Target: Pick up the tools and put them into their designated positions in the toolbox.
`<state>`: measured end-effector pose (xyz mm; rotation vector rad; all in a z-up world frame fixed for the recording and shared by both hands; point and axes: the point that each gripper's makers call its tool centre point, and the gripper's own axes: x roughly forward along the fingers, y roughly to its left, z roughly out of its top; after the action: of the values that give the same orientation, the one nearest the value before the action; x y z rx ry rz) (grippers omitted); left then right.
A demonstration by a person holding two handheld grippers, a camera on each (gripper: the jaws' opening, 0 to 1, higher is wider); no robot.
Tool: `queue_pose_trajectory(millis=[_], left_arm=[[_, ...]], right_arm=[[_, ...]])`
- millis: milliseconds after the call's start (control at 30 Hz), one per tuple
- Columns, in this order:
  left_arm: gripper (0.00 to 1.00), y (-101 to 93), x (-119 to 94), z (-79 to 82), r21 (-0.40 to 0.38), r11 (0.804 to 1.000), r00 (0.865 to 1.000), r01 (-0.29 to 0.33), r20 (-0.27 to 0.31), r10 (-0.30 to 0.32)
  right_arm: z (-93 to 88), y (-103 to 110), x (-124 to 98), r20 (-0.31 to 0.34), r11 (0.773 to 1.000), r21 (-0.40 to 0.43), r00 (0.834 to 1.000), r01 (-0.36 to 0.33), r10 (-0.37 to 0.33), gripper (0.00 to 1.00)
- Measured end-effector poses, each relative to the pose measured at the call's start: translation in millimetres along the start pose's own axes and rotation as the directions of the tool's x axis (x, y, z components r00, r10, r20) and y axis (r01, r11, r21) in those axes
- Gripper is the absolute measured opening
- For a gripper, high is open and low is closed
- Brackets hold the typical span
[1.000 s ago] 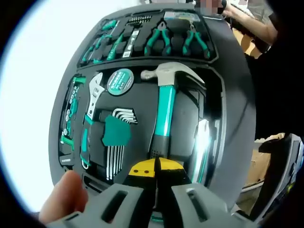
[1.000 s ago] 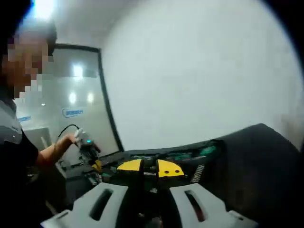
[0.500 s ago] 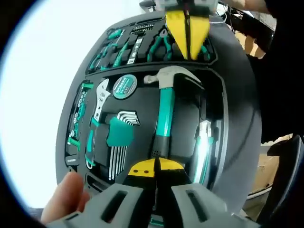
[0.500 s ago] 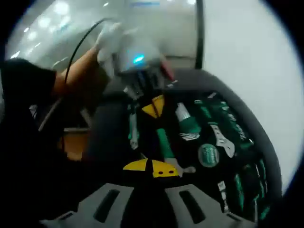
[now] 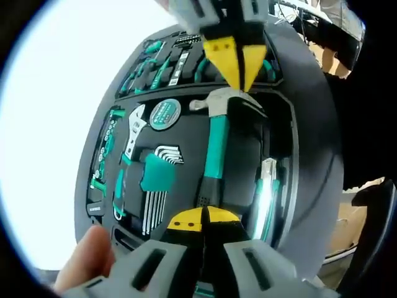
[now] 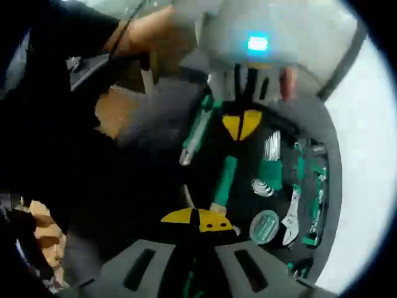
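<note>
The open toolbox [image 5: 310,155] holds its tools in black foam. A hammer [image 5: 214,143] with a teal handle lies in the middle slot, head at the far end. My left gripper [image 5: 202,221] is shut, its yellow tips at the butt of the handle. My right gripper [image 5: 237,59] reaches in from the far side, also shut, tips just over the hammer head. In the right gripper view my right gripper [image 6: 197,220] sits at the head end of the hammer [image 6: 224,179], with the left gripper [image 6: 242,124] facing it over the toolbox [image 6: 330,158].
Beside the hammer lie a round tape measure [image 5: 164,113], an adjustable wrench [image 5: 131,130], hex keys [image 5: 155,186] and a utility knife [image 5: 267,186]. Pliers and screwdrivers [image 5: 155,65] fill the far row. A thumb [image 5: 93,257] shows at lower left. White table surrounds the box.
My right gripper has swung from facing the wall down over the toolbox and now sits above the hammer head. The left gripper has held its place at the handle's butt.
</note>
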<state>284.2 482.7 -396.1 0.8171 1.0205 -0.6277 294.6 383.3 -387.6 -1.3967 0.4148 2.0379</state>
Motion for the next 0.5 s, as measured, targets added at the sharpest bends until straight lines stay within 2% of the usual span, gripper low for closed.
queue_pose_trajectory(millis=[33, 67, 100, 133, 200, 300, 367, 467, 500], left_arm=[[0.00, 0.7, 0, 0.0, 0.000, 1.000, 1.000, 0.000, -0.001, 0.000], [0.00, 0.7, 0, 0.0, -0.003, 1.000, 1.000, 0.000, -0.001, 0.000], [0.00, 0.2, 0, -0.1, -0.003, 1.000, 1.000, -0.001, -0.001, 0.001], [0.00, 0.0, 0, -0.1, -0.002, 1.000, 1.000, -0.003, 0.002, 0.003], [0.00, 0.3, 0, -0.2, -0.020, 1.000, 1.000, -0.009, 0.006, 0.010], [0.00, -0.9, 0, -0.4, 0.008, 1.000, 1.000, -0.028, 0.012, 0.027], [0.00, -0.2, 0, -0.4, 0.004, 1.000, 1.000, -0.029, 0.012, 0.029], [0.00, 0.2, 0, -0.4, 0.007, 1.000, 1.000, -0.021, 0.009, 0.021], [0.00, -6.3, 5, -2.3, -0.007, 1.000, 1.000, 0.013, 0.008, -0.013]], right_arm=[[-1.6, -1, 3, -0.016, 0.999, 0.048, 1.000, -0.013, 0.014, 0.00], [-8.3, -7, 0, -0.060, 0.999, 0.047, 0.998, 0.014, -0.011, 0.00], [-12.6, -15, 2, -0.078, 0.999, -0.003, 0.996, 0.045, -0.045, 0.00], [-20.0, -20, 4, -0.112, 0.997, -0.017, 0.991, 0.070, -0.072, 0.00], [-8.3, 0, -3, -0.056, 0.998, 0.035, 0.997, -0.058, 0.060, 0.00], [-8.2, 0, -5, -0.049, 0.999, 0.009, 0.998, -0.038, 0.038, 0.00], [-8.6, -1, -4, -0.052, 0.997, 0.052, 0.997, -0.053, 0.056, 0.00], [-9.7, 0, -3, -0.051, 0.996, 0.061, 0.996, -0.063, 0.067, 0.00], [-20.3, 12, 6, -0.094, 0.990, 0.085, 0.988, -0.111, 0.119, 0.00]])
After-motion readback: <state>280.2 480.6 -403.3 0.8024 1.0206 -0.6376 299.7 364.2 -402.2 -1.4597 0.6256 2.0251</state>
